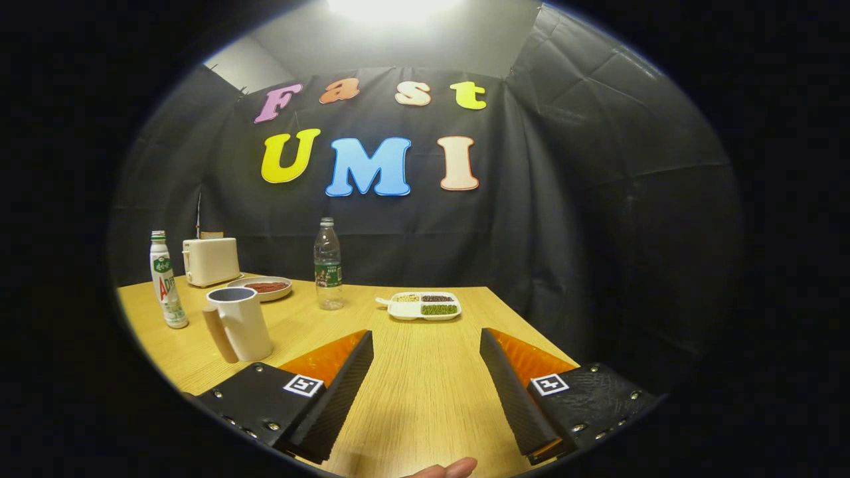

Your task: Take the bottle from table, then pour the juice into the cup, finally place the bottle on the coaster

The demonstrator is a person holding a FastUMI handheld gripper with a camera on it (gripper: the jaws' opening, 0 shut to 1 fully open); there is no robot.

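hovering over the worktop (425,372), the tongs (425,385) gape wide, holding nothing. the white juice bottle (166,282) stands upright well ahead, beyond the mug (239,323); probably light, smooth and tippy, best gripped mid-body.

Recording booth, staged as dining corner: black cloth walls (597,199), 1 wooden table (412,372), toaster (211,261), sectioned food tray (425,305).
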